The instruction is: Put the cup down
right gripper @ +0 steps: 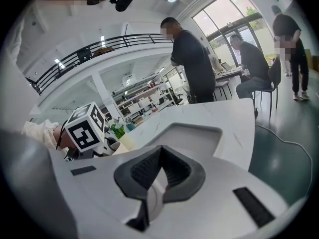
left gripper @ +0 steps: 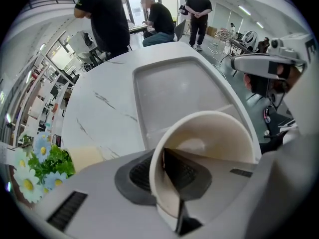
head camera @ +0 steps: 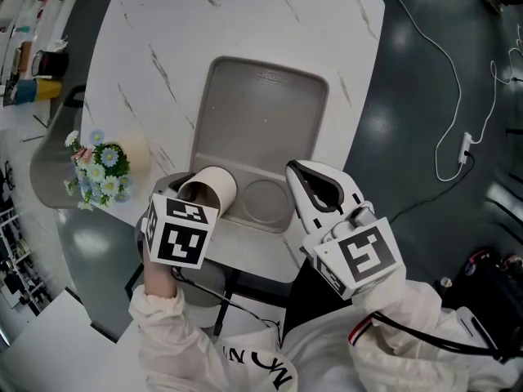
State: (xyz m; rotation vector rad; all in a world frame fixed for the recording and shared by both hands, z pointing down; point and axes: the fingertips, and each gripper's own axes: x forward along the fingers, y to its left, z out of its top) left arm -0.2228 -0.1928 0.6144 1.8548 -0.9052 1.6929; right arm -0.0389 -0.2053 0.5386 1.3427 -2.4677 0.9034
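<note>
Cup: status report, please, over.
Left gripper shut on cup, cup tilted. Right gripper shut, empty. Tray ahead, flowers well aside.

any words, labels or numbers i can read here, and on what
No text reads clearly.
Left cube, right cube: black square marker patterns, no letters.
Shirt print: upside down and cut off, unreadable.
Cup: blank.
</note>
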